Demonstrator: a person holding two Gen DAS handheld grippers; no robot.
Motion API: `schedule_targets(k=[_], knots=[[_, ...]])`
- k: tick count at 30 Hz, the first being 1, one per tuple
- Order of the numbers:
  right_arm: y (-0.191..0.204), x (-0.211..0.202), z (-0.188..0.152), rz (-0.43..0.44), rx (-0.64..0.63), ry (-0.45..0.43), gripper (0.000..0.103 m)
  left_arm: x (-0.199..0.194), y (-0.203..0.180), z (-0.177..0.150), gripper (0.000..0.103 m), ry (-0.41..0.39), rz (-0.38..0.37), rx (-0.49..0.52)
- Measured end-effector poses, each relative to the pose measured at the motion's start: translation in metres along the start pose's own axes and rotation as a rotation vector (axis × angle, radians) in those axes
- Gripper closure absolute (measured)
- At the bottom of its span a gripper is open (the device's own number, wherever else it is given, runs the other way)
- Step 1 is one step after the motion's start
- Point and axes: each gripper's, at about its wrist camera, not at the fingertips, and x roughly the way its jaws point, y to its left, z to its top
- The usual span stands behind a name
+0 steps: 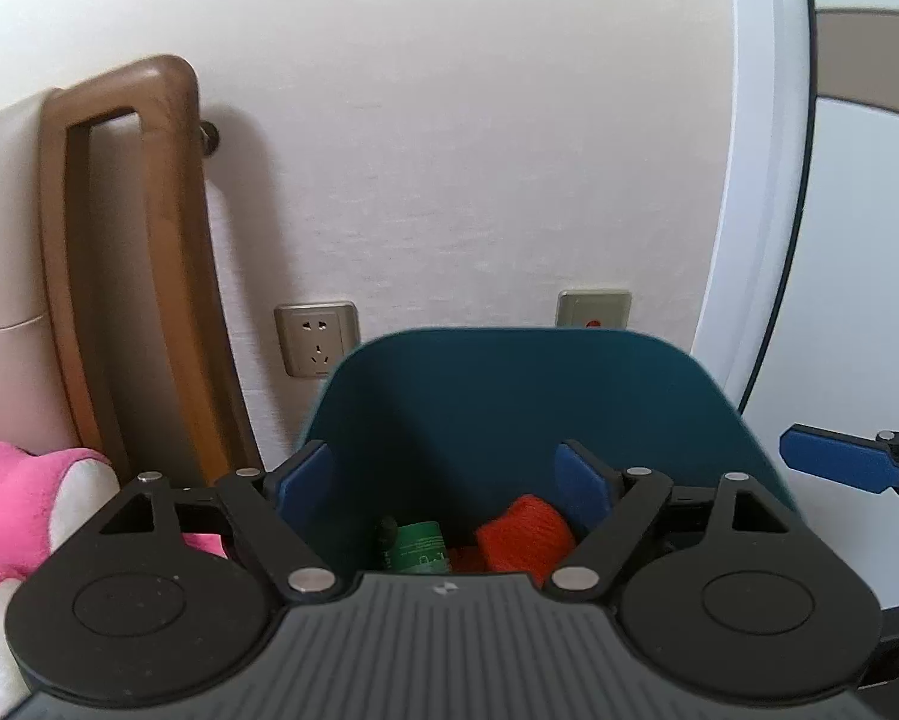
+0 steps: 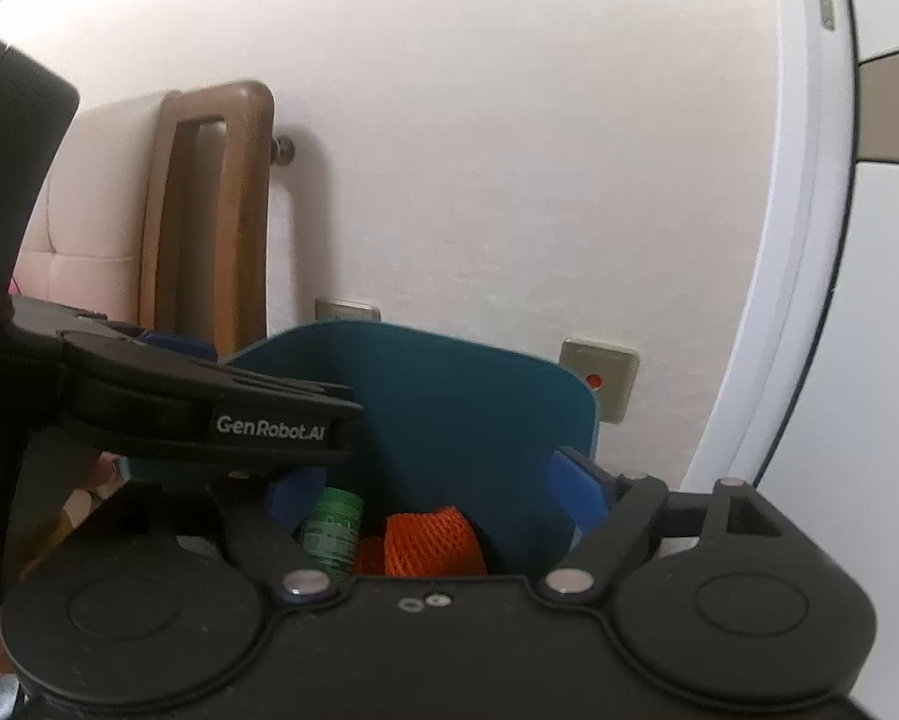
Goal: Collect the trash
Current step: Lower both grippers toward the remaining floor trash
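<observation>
A teal bin stands against the wall, and it also shows in the right wrist view. Inside lie a green bottle and an orange foam net; both also show in the right wrist view, the bottle left of the net. My left gripper is open and empty over the bin's mouth. My right gripper is open and empty over the same bin. One blue right finger shows at the right edge of the left wrist view. The left gripper's body crosses the right wrist view.
A brown wooden headboard frame with pale padding stands left of the bin. A pink and white plush toy lies at lower left. A wall socket and a switch plate sit behind the bin. A white door frame is at right.
</observation>
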Motion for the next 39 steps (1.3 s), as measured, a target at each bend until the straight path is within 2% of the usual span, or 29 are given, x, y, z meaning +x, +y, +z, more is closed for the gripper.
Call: schedule_targets(k=[4,12,18,22,27,30,33,37,39], knots=[[0.005,-0.026,0.001,-0.013,0.001,-0.016,0.019,-0.022,0.003,-0.006,0.012,-0.027,-0.008,-0.004],[0.021,-0.079,-0.008,0.014,0.001,-0.033,0.017,-0.080,0.011,-0.029,0.010,-0.070,-0.056,0.018],[0.037,-0.109,-0.031,0.037,-0.024,-0.018,0.013,-0.118,0.017,-0.067,0.005,-0.098,-0.098,0.082],[0.039,-0.121,-0.056,0.017,-0.039,0.016,0.013,-0.131,0.021,-0.097,0.004,-0.079,-0.143,0.119],[0.030,-0.125,-0.084,0.032,0.014,0.042,0.011,-0.136,0.019,-0.131,0.004,-0.062,-0.184,0.158],[0.024,-0.121,-0.110,0.061,0.052,0.065,0.009,-0.134,0.016,-0.158,0.000,-0.052,-0.198,0.161],[0.019,-0.117,-0.150,0.084,0.076,0.092,0.007,-0.120,0.010,-0.189,0.000,-0.023,-0.199,0.182],[0.009,-0.093,-0.208,0.096,0.148,0.161,0.006,-0.095,-0.007,-0.236,0.000,0.038,-0.202,0.238],[0.004,-0.078,-0.235,0.101,0.186,0.206,0.006,-0.079,-0.014,-0.263,0.000,0.089,-0.238,0.245]])
